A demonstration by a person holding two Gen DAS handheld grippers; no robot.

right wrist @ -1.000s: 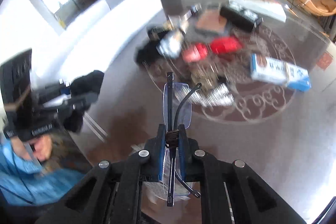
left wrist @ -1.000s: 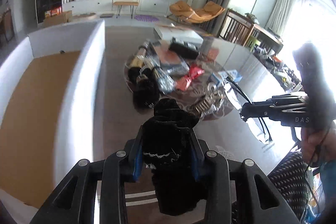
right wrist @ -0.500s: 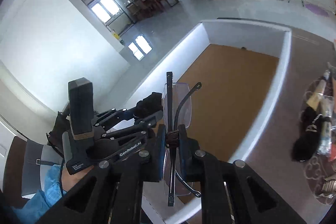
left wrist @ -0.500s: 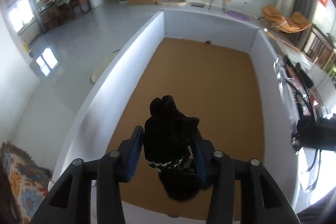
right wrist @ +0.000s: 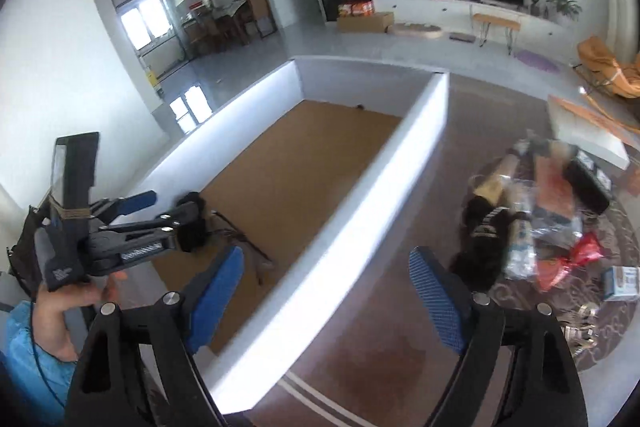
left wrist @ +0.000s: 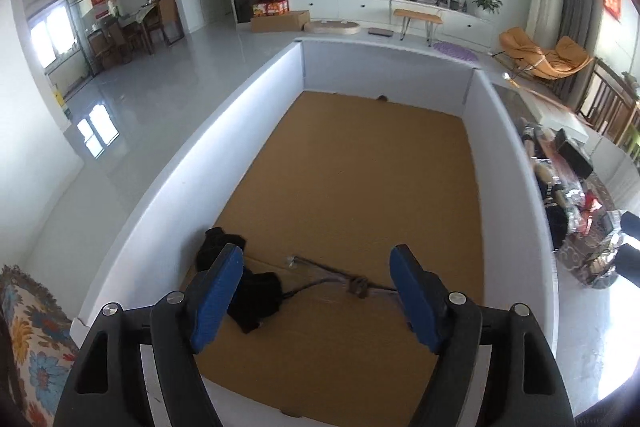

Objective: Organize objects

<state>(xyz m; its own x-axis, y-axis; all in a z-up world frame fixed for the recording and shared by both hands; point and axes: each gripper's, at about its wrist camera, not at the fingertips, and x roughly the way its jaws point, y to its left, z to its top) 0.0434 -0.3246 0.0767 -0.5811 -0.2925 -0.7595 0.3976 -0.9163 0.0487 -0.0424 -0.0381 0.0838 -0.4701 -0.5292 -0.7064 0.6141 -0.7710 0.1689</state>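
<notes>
Inside the white-walled box (left wrist: 276,95), near its front-left corner, lie the black cloth (left wrist: 256,291) and the glasses (left wrist: 340,277) — a drop-off step, apparently just finished. Left gripper (left wrist: 316,291) and right gripper (right wrist: 324,291) both gape, empty. Next likely calls for reaching to the pile (right wrist: 532,227) on the table — another pick.

A white-walled box (left wrist: 248,107) holds black cloth (left wrist: 256,291) beside eyeglasses (left wrist: 340,277).

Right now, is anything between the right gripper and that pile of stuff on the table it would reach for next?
Nothing visible does. The right gripper is open and empty, and only bare table lies between it and the pile. The box wall sits off to its left.
</notes>
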